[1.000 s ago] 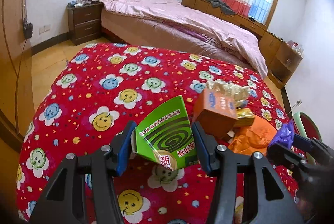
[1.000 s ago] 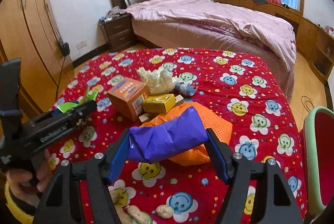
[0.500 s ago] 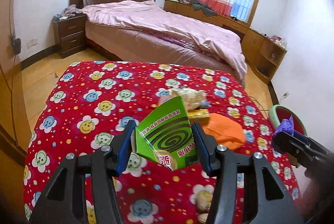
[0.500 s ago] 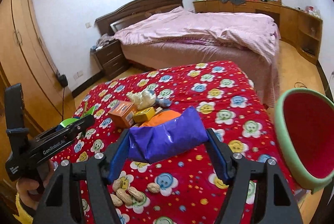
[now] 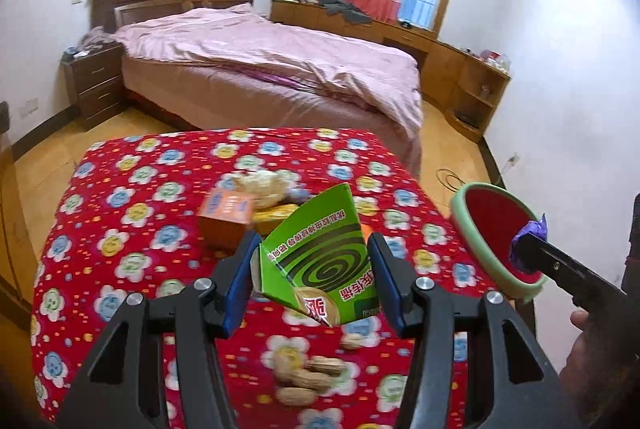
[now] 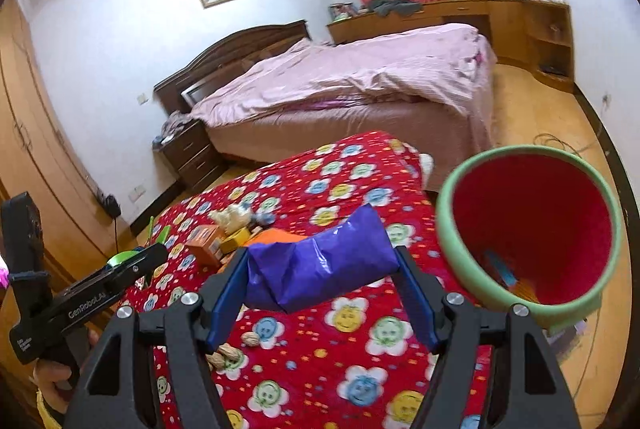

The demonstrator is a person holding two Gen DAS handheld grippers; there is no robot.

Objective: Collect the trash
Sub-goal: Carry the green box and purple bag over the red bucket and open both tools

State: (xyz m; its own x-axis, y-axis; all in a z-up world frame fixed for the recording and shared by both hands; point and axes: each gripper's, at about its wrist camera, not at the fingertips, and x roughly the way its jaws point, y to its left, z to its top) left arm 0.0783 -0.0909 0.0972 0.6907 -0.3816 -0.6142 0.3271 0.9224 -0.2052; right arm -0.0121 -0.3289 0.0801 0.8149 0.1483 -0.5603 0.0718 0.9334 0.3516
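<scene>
Right tongs pinching purple wrapper, just beside bin off tabletop's right edge. Left tongs pinching green box above tabletop. Advice: centre each over bin mouth before spreading tongs; right first.

The table cover is bright red, printed with smiling flowers in yellow, blue, green and white among small dots. At its 3 o'clock edge the bin has a pale green rim and a red inside, while the wrapper is glossy purple and the box is lime green with a dark spiral. At 12 o'clock the bed wears pale pink.
</scene>
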